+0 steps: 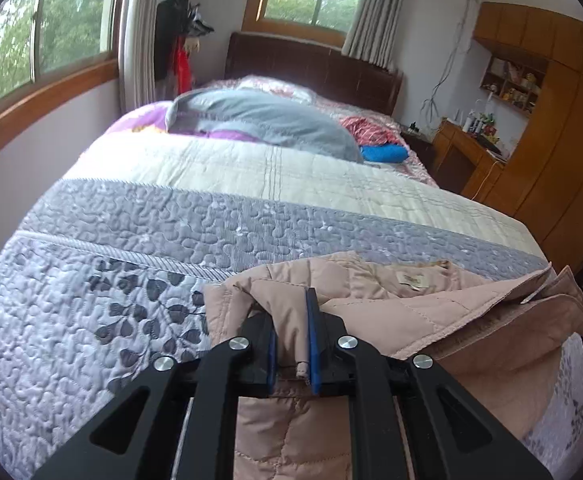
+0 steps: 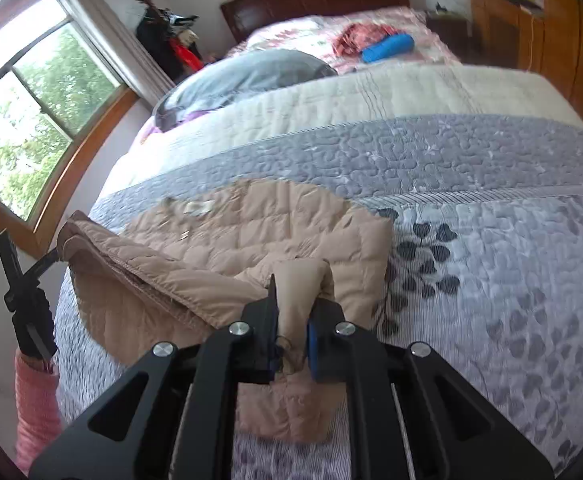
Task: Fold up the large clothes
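Pink quilted jacket (image 1: 391, 304) lies bunched, pinched by both tools.

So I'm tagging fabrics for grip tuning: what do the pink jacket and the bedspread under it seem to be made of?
Pink jacket: looks like thin, smooth synthetic shell with padding, matte to faint sheen; stitched squares puff between seams. Bedspread: appears to be quilted cotton-like cloth, matte, with dense pebbly stitching and printed leaves. Fibre itself can't be confirmed. Both the left gripper and right gripper pinch jacket folds.
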The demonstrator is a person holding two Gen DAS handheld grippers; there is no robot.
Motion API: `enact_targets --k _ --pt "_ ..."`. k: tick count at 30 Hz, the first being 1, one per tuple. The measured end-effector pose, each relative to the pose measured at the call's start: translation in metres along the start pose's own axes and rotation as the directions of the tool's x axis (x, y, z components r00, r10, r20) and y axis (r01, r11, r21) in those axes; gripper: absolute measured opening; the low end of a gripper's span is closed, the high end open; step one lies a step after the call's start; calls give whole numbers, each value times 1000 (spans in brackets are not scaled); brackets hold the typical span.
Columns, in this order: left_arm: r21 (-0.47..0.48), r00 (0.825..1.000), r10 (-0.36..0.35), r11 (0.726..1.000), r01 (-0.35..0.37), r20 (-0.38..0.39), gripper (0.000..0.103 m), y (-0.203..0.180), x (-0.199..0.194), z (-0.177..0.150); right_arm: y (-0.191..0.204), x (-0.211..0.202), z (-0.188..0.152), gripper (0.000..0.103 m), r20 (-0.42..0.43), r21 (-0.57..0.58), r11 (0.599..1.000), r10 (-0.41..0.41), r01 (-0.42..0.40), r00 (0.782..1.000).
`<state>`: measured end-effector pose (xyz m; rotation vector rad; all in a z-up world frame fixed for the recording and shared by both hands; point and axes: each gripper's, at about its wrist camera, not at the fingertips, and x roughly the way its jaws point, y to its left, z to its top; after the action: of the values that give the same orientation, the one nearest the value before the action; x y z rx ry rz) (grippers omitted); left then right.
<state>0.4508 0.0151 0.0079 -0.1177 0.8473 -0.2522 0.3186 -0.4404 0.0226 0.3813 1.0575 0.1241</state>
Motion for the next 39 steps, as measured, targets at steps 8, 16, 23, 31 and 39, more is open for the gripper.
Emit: enact_targets --k 8,16,23,31,39 --pt "-25 991 32 999 -36 -128 12 7 83 7 -34 73 28 10 -107 96 995 2 8 994" --pt "-88 977 -10 996 -9 -215 18 20 122 9 -61 98 37 20 -161 214 976 76 -40 984" --pt "-272 954 -249 941 199 -166 40 62 81 13 -84 56 25 69 -10 276 954 122 -114 993" --pt "-207 966 -198 965 163 -165 41 75 40 -33 -50 51 -26 61 -77 118 988 111 -102 991" --pt "-19 988 -59 998 56 -142 11 25 32 -82 -11 73 -52 12 -105 -3 1000 16 -17 994"
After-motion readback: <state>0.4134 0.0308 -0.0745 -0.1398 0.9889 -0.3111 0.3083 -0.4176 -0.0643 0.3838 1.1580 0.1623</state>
